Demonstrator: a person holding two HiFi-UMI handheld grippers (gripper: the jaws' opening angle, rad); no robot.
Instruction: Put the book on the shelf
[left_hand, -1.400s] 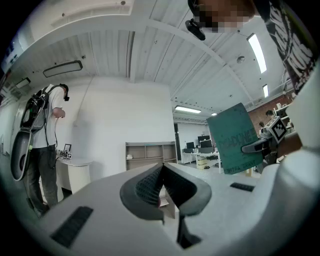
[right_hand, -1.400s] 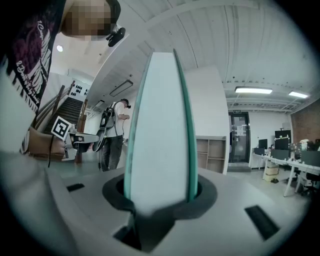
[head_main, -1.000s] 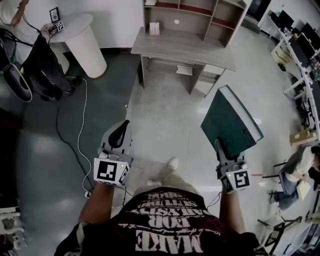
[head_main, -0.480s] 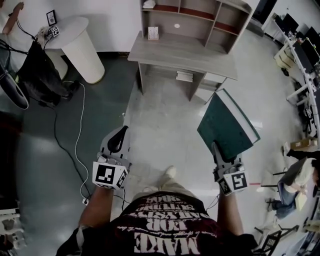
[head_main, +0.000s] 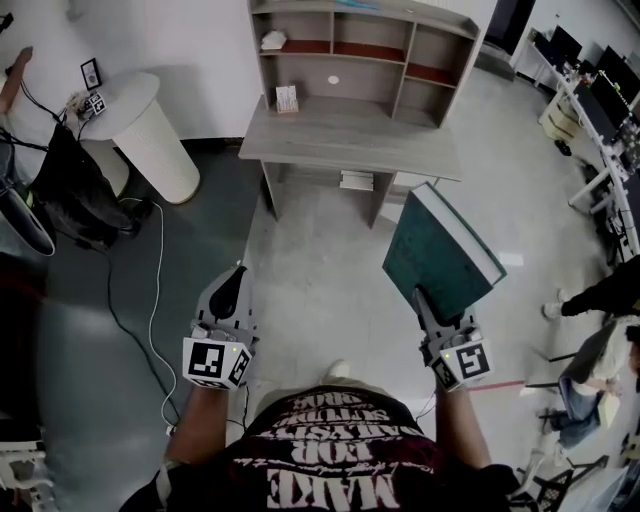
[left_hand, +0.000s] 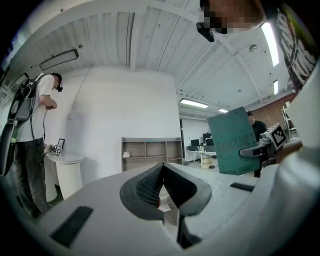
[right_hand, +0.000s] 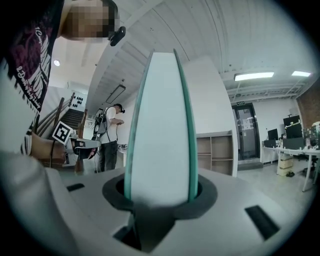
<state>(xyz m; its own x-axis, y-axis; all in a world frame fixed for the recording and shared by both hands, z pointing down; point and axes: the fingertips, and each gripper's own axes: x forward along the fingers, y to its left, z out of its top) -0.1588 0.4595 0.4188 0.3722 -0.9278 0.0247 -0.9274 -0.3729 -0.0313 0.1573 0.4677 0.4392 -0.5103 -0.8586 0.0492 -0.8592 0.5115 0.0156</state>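
Green book (head_main: 440, 255) stands upright in the right gripper (head_main: 424, 300), well apart from the shelf (head_main: 360, 45). Left gripper view: left gripper (left_hand: 161, 175) pressed together, empty. Right gripper view: jaws clamp the book's edge; better keep it vertical toward a free compartment

White print on the person's black T-shirt (head_main: 335, 462) shows upside down in the head view, its largest word reading "MAKE" and the smaller lines too blurred to read, while the teal-green hardcover book (left_hand: 233, 142) bears dark cover lettering whose bottom line seems to end in "GRANT".
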